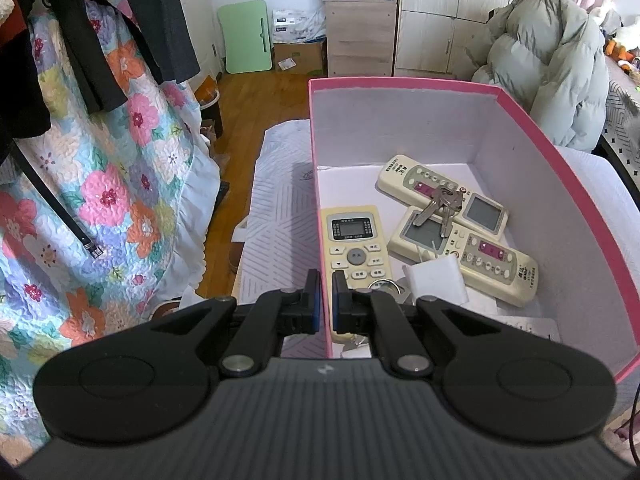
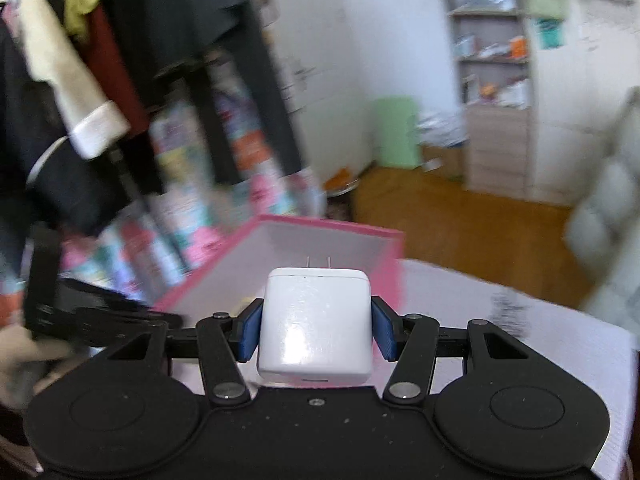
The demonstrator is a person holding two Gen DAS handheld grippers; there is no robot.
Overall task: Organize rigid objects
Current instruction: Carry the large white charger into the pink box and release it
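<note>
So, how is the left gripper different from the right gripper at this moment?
The left gripper pinches the thin side wall of the pink box, its fingers nearly together; the right gripper holds a white charger, its fingers wide apart. The left sits at the box; the right is beside it, carrying the charger. Both have blue pads.

Blk tongs (image 1: 326, 302), blue pads (image 2: 251, 334), silver screws.
</note>
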